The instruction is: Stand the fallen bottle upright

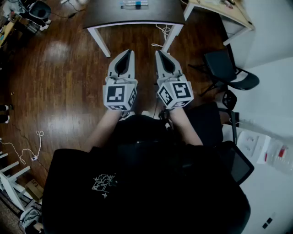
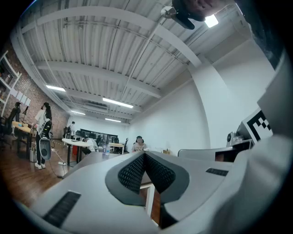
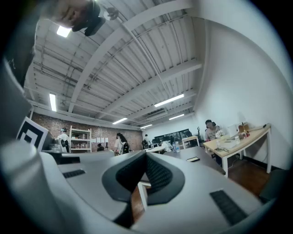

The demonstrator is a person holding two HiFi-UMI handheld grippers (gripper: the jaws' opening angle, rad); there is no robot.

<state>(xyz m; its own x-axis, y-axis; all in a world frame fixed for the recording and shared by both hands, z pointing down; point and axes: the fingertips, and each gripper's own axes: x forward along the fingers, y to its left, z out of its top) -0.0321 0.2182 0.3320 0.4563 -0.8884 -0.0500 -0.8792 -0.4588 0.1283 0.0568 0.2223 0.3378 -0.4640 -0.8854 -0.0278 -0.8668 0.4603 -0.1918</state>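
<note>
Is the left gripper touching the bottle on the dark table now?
Apart. In the head view, wooden floor shows between the left gripper and the table where the bottle rests.

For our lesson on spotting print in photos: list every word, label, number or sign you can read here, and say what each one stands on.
No text here can be read.
On the shirt: a white drawing, too small to make out any letters.
On the bottle: a blue label, too small to read.
On the cubes: black-and-white square patterns, no letters.
On the packet: a red mark, blurred.
</note>
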